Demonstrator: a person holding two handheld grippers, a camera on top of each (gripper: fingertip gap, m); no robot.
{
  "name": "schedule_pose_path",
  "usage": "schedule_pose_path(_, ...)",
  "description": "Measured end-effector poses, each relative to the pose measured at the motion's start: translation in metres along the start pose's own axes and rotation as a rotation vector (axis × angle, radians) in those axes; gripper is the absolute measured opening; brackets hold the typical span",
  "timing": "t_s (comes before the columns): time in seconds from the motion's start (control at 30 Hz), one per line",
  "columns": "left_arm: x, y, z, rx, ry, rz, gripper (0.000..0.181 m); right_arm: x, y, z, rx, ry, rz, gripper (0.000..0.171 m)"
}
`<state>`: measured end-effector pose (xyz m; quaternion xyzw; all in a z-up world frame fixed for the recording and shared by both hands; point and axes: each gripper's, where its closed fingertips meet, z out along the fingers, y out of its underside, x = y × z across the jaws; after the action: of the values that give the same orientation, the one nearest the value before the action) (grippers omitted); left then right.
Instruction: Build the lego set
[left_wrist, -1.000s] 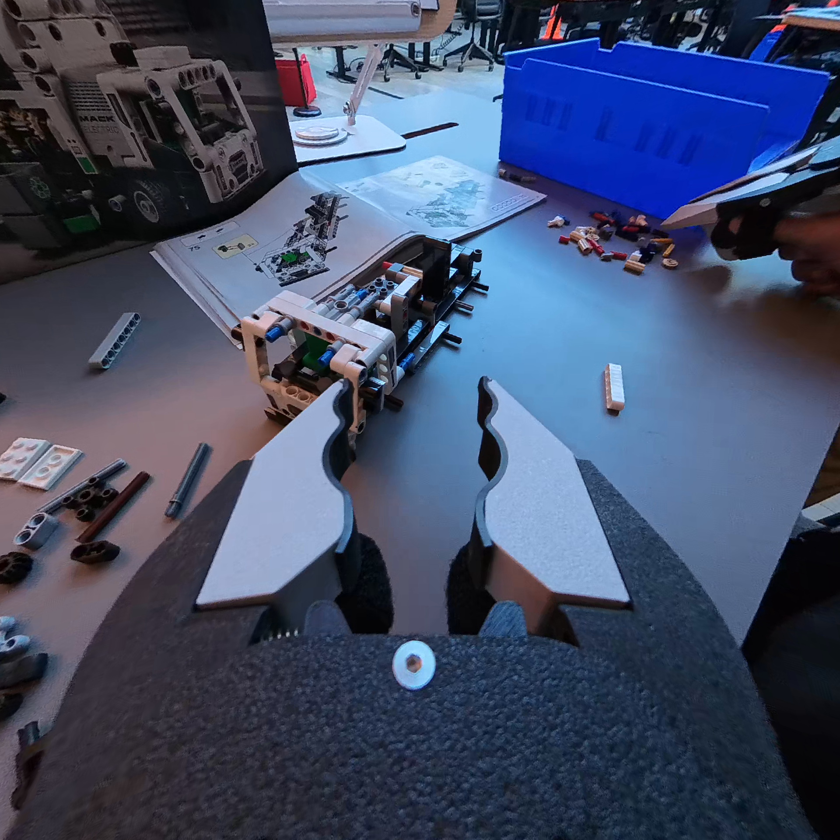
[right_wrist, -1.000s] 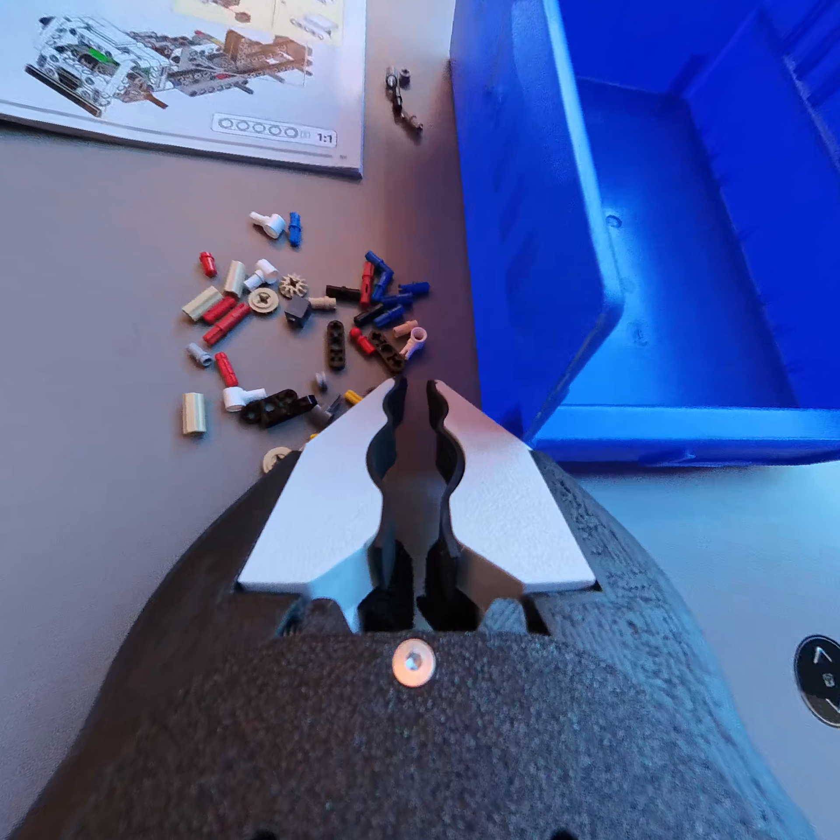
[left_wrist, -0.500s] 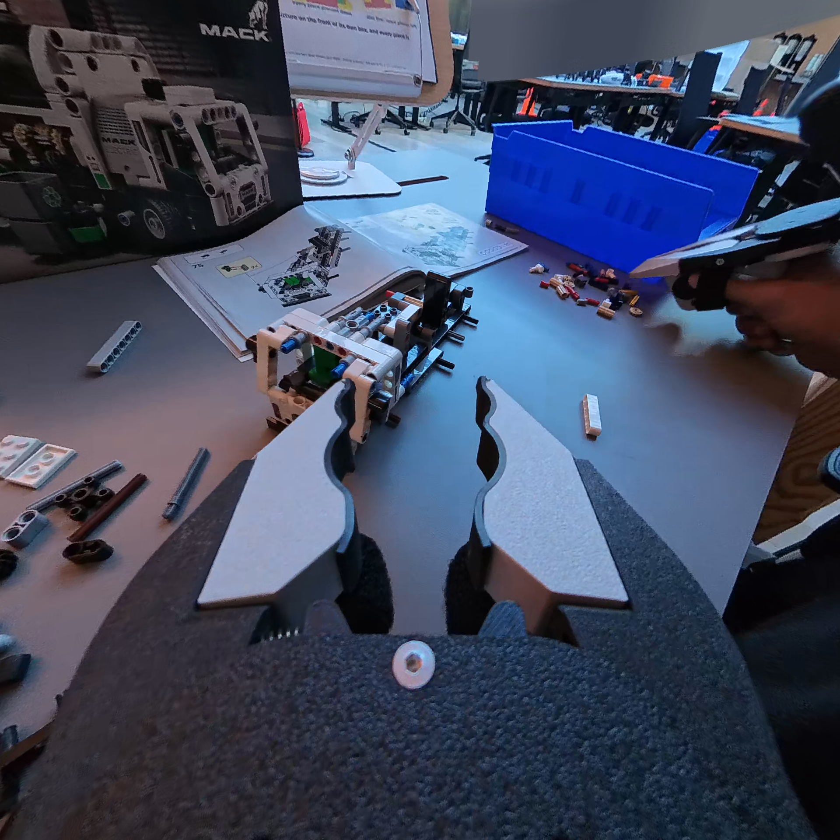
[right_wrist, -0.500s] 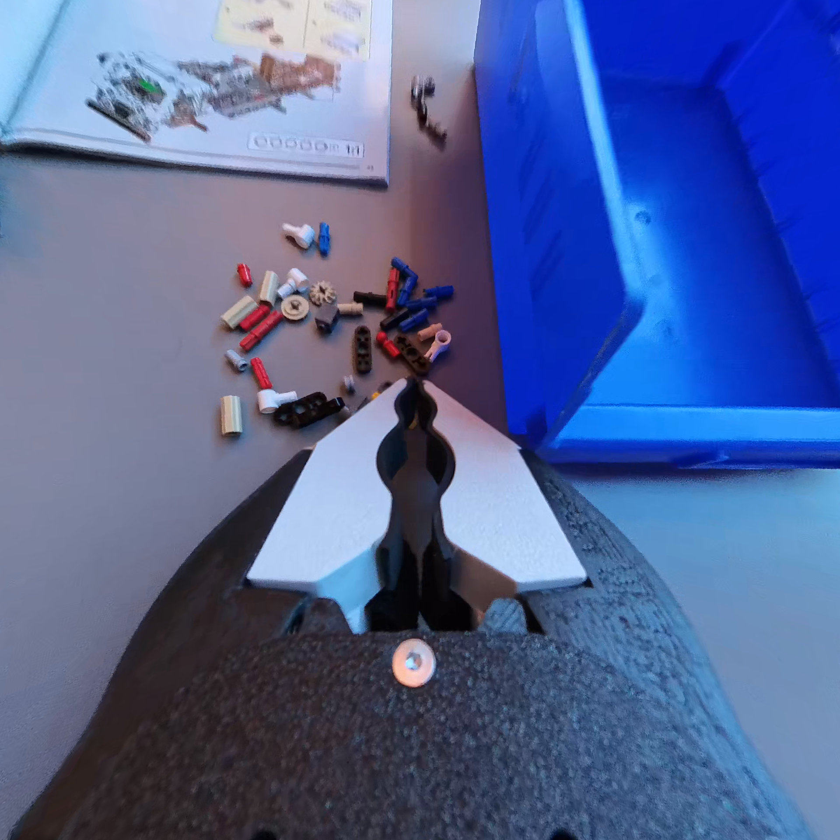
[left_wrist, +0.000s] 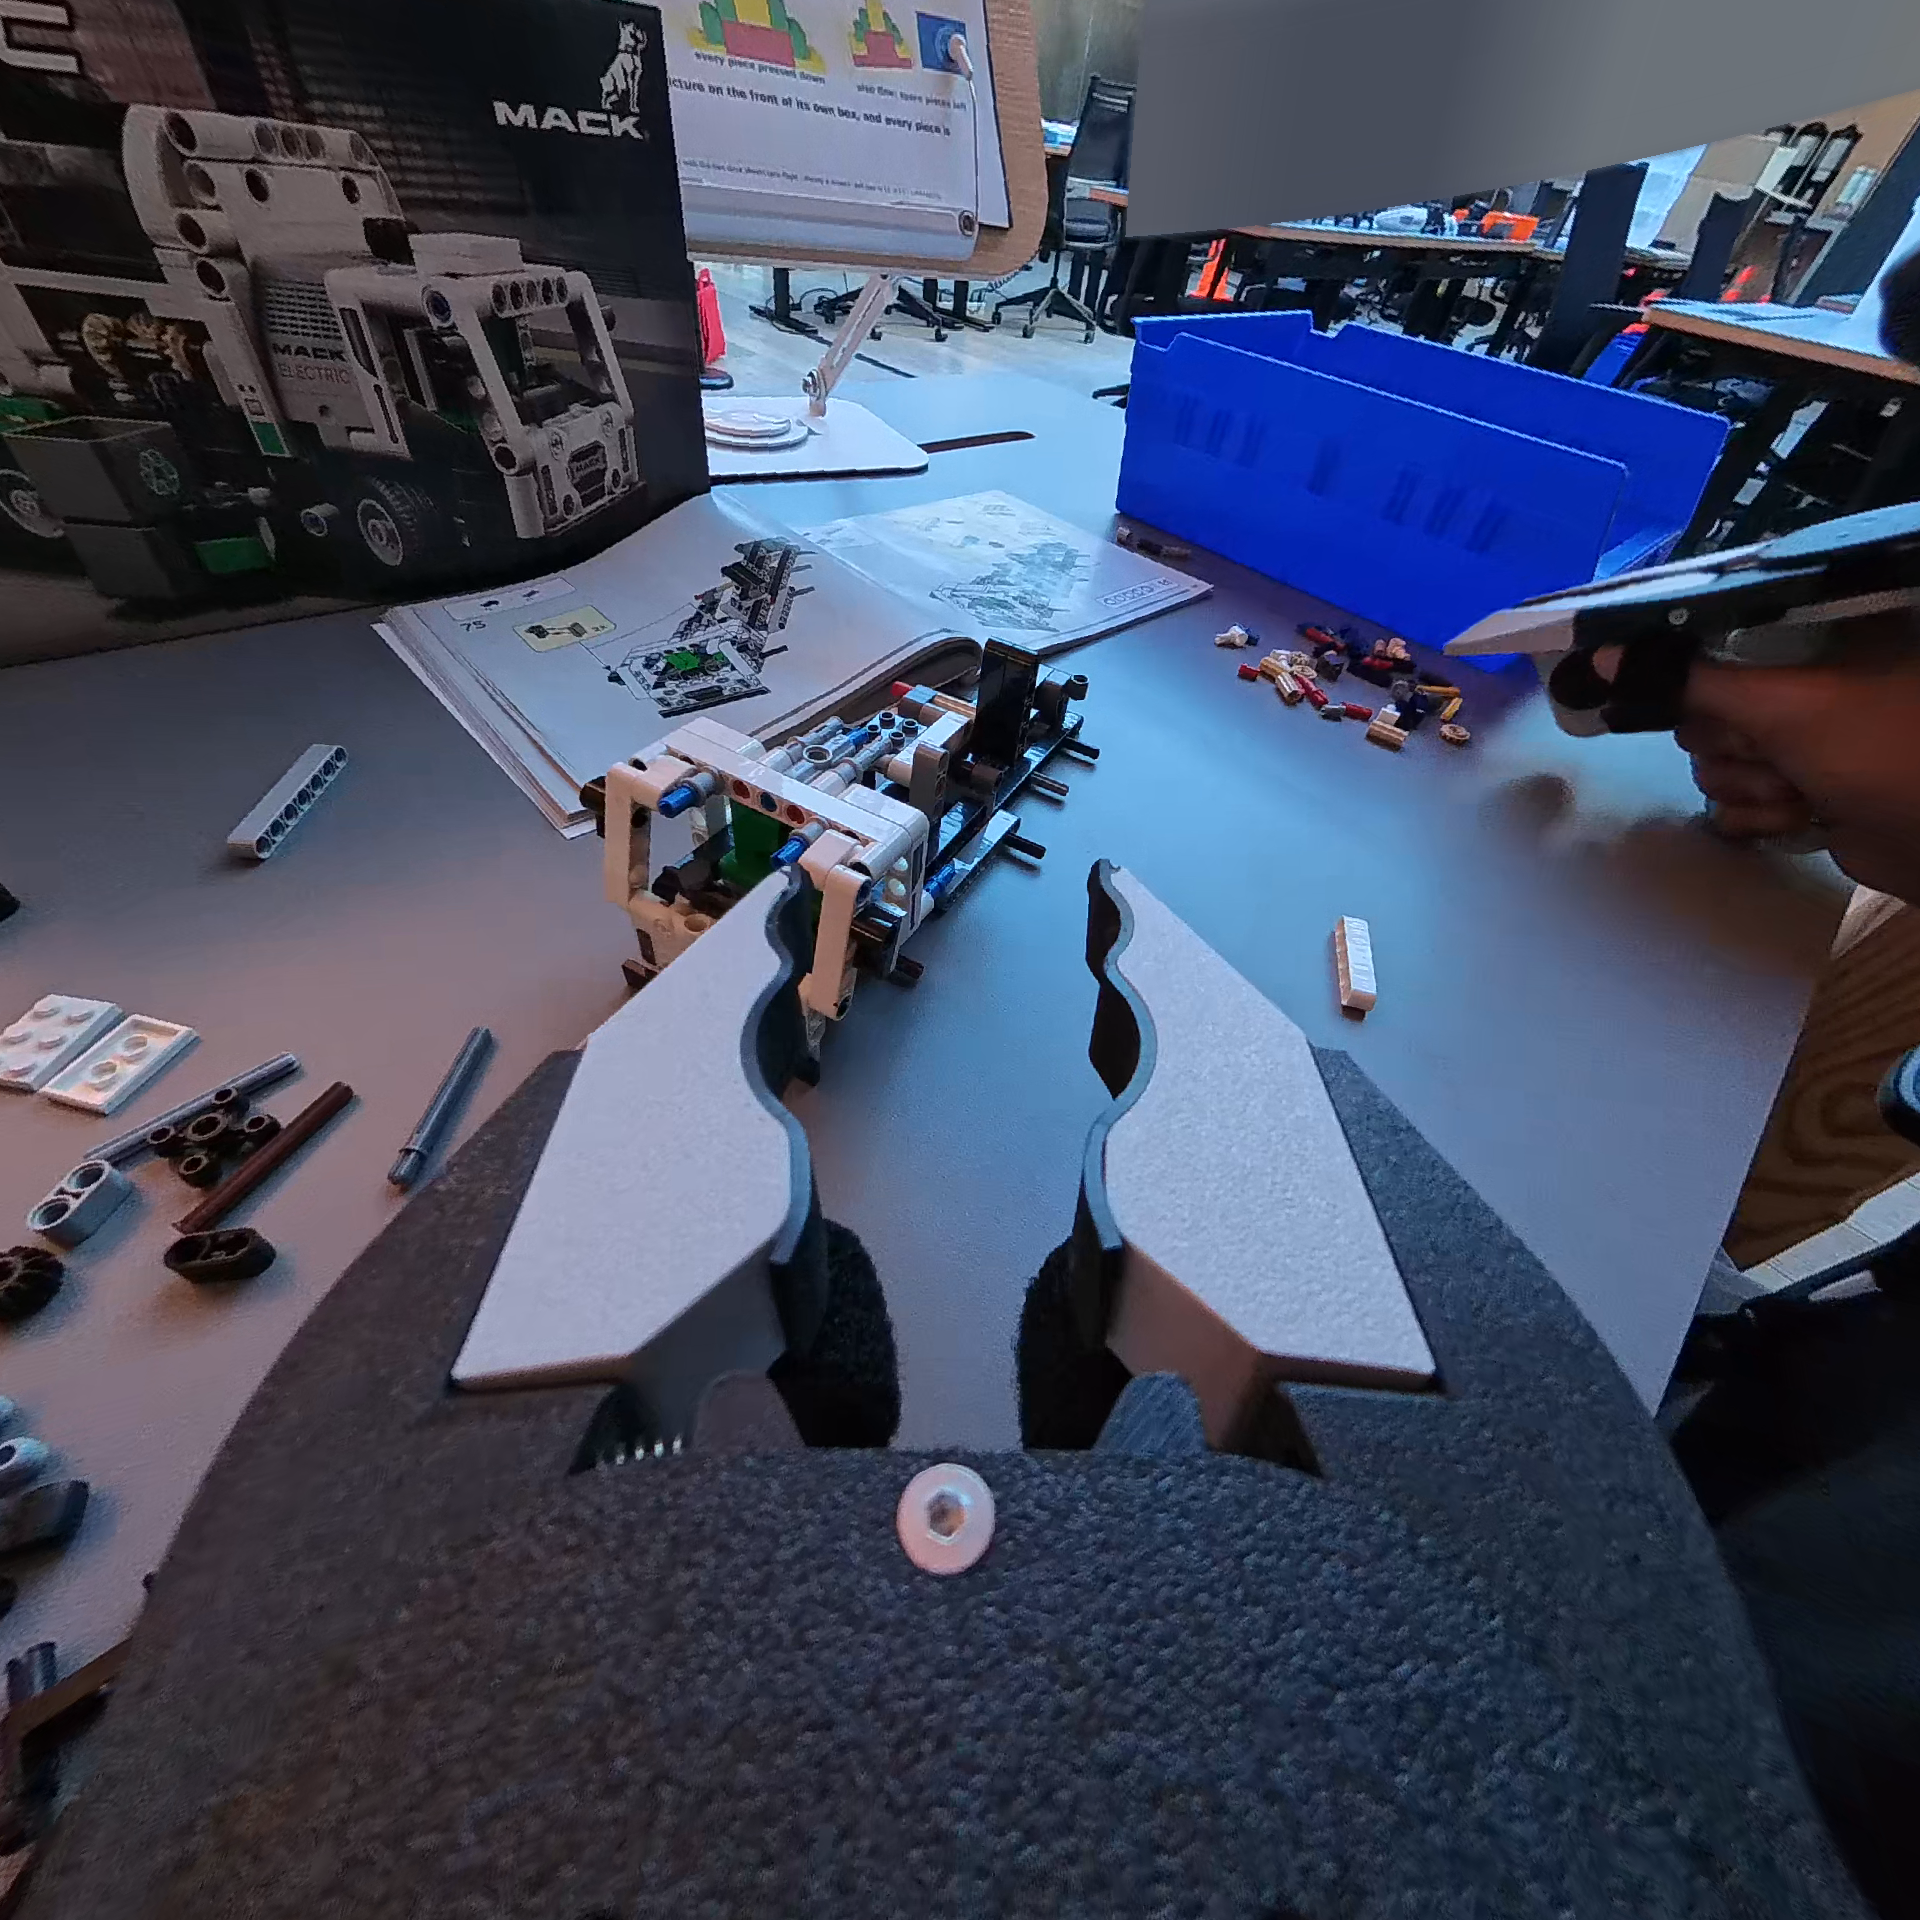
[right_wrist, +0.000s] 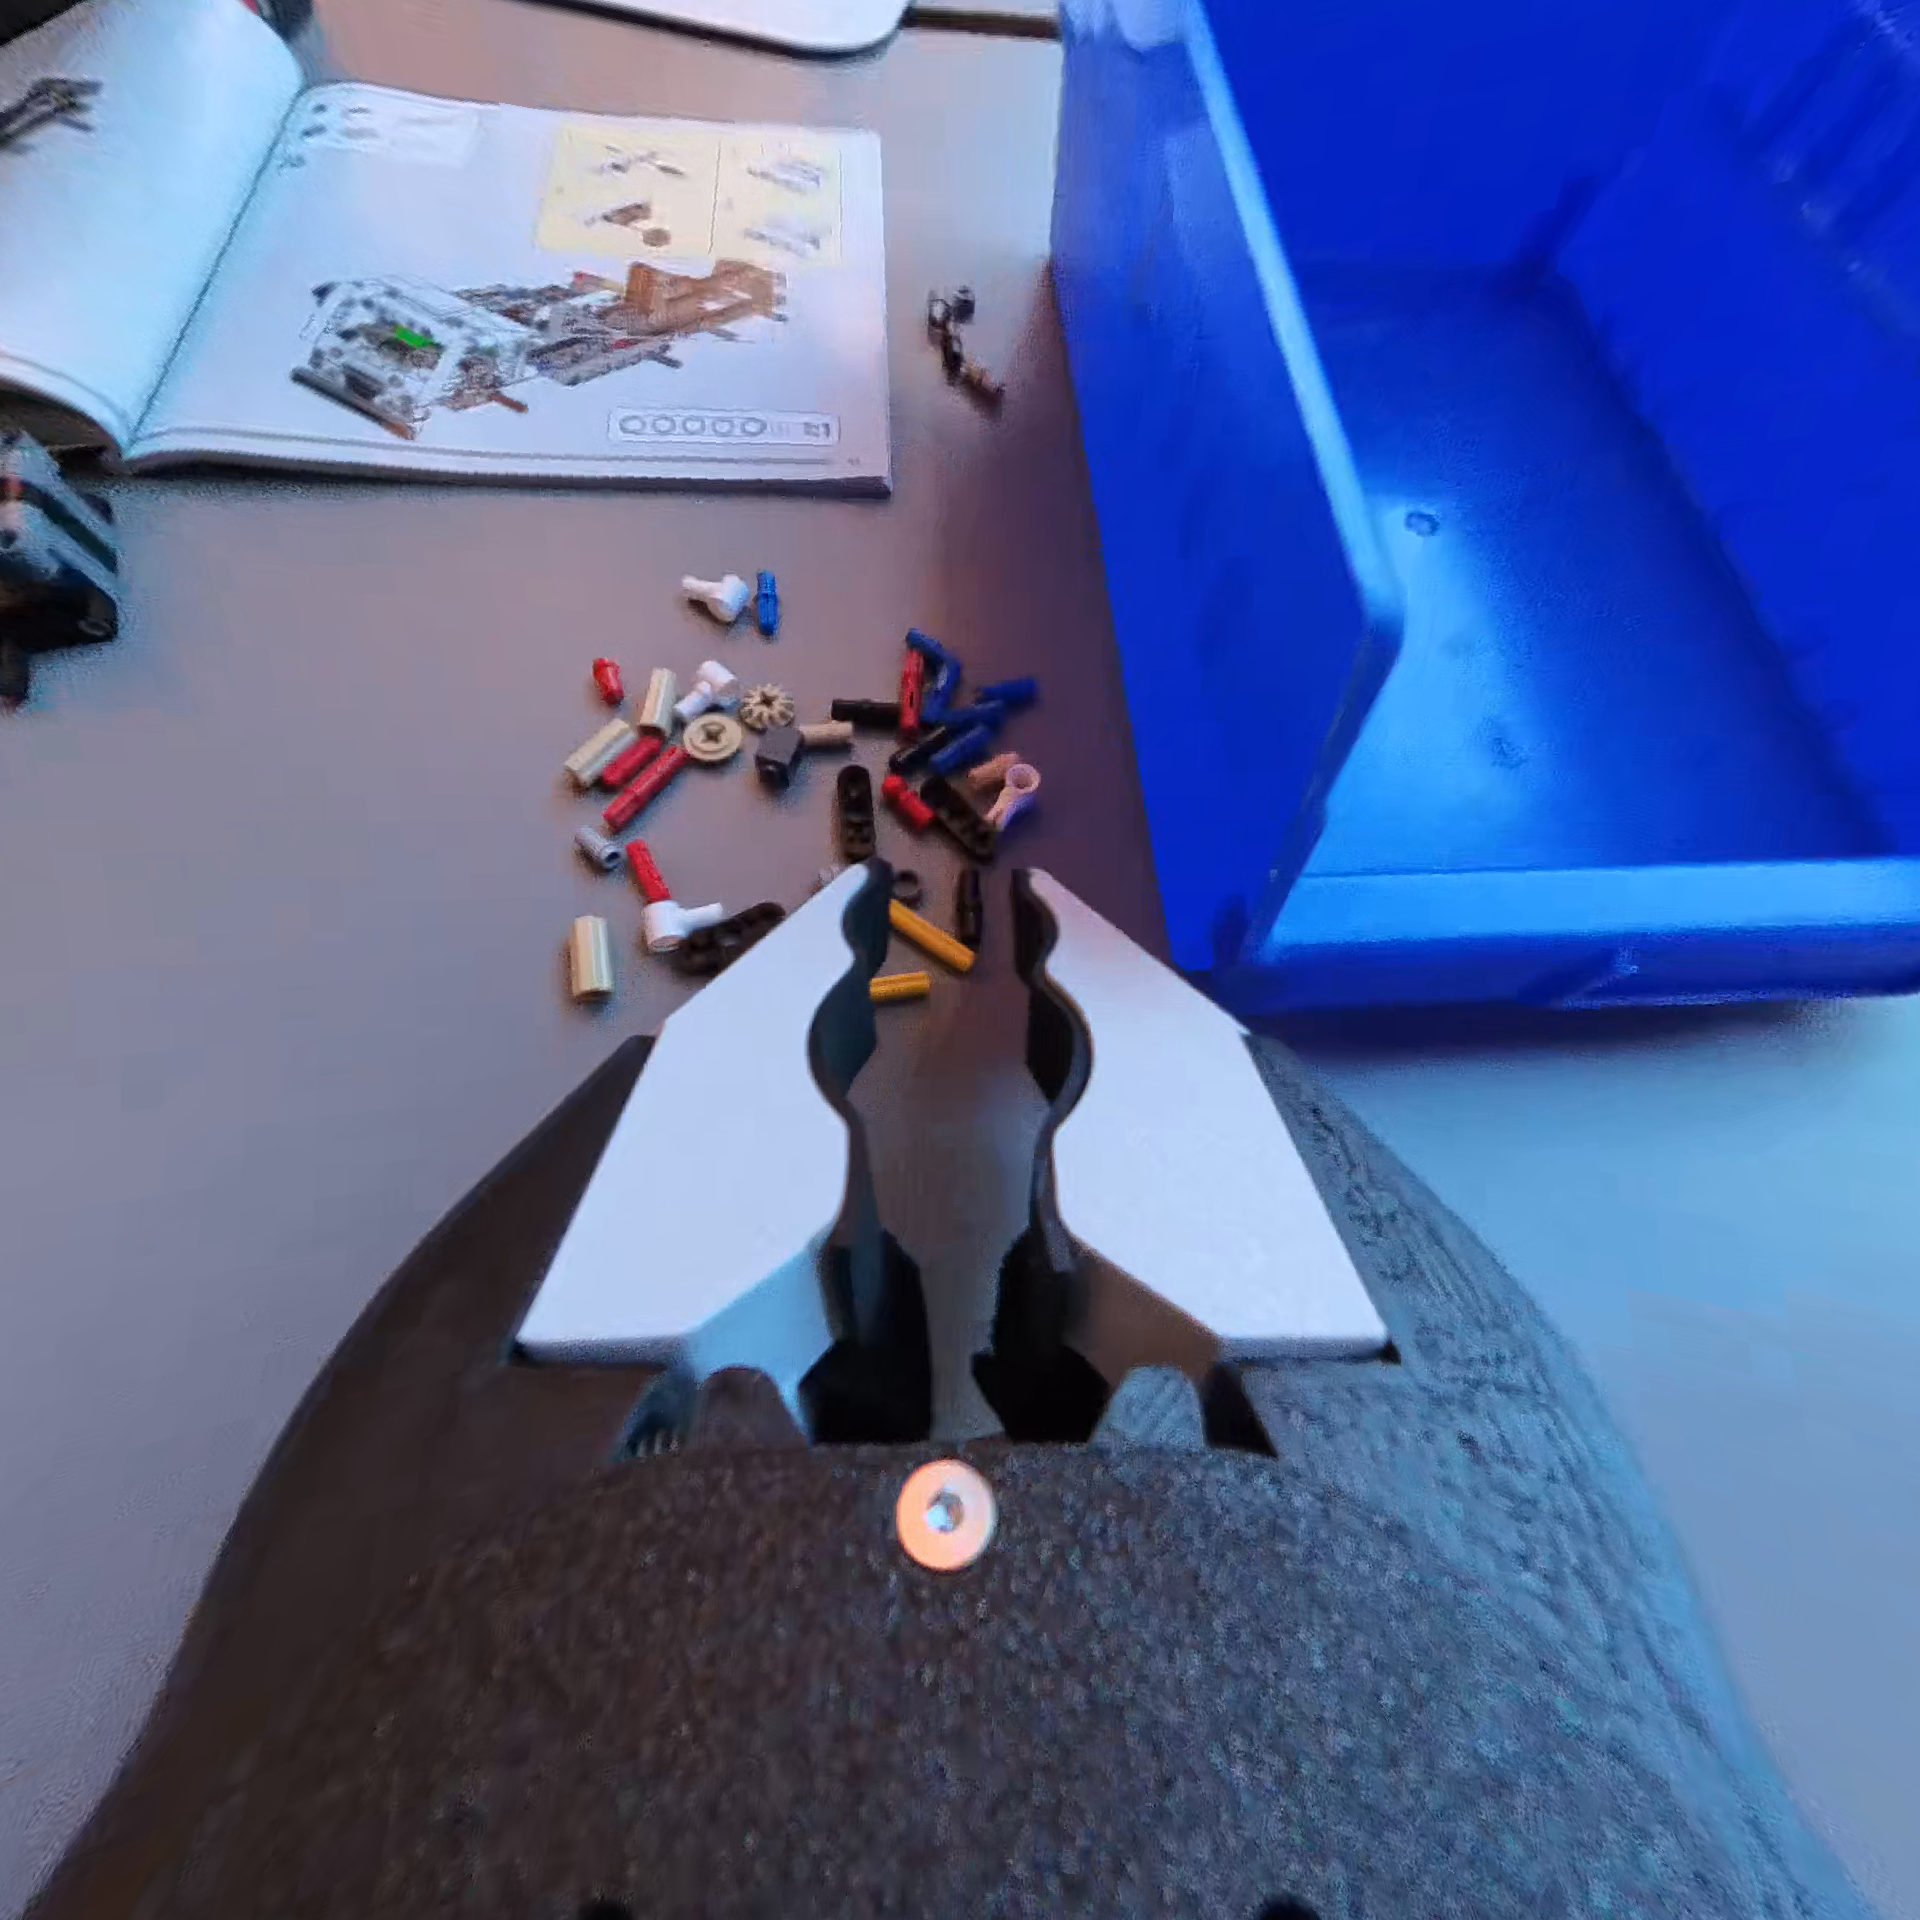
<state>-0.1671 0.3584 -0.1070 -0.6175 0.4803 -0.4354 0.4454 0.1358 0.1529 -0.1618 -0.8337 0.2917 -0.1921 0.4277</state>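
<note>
A partly built white, black and green Lego truck frame (left_wrist: 831, 821) stands on the grey table in front of the open instruction booklet (left_wrist: 790, 613). My left gripper (left_wrist: 943, 883) is open and empty, just right of the frame's near end. My right gripper (right_wrist: 945, 883) is open and empty above the near edge of a scatter of small pins and connectors (right_wrist: 790, 758); two yellow pins (right_wrist: 925, 951) lie between its fingertips. The right gripper also shows at the right edge of the left wrist view (left_wrist: 1704, 613), above the same scatter (left_wrist: 1340, 675).
A blue bin (right_wrist: 1507, 540) stands right of the scatter. The set's box (left_wrist: 312, 312) stands at the back left. A grey beam (left_wrist: 286, 800), white plates (left_wrist: 94, 1049), axles and black connectors (left_wrist: 208, 1132) lie at the left. A small white brick (left_wrist: 1354, 961) lies at the right. One gripper's finger ends stand about 35 cm off the other's. The right gripper is farther from the small white brick (left_wrist: 1354, 961), some 25 cm, than the left, some 15 cm.
My right gripper shut half a second ago and has now opened again, and it has risen and drawn back a little from the scatter. My left gripper has tilted up slightly and stays open.
</note>
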Motion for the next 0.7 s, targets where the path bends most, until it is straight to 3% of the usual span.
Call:
schedule_pose_path(0.33, -0.002, -0.002, -0.002, 0.015, 0.015, -0.031, 0.052, 0.005, 0.016, 0.017, -0.163, -0.008, 0.038, 0.016)
schedule_pose_path(0.43, -0.002, -0.003, -0.002, 0.022, 0.021, -0.045, 0.052, 0.007, 0.016, 0.017, -0.168, -0.003, 0.04, 0.006)
schedule_pose_path(0.6, -0.003, -0.006, -0.004, 0.039, 0.026, -0.061, 0.051, 0.0, 0.005, 0.013, -0.087, -0.026, 0.007, 0.005)
schedule_pose_path(0.7, -0.004, -0.006, -0.005, 0.045, 0.028, -0.063, 0.051, -0.071, -0.02, -0.007, 0.05, -0.299, -0.135, 0.005)
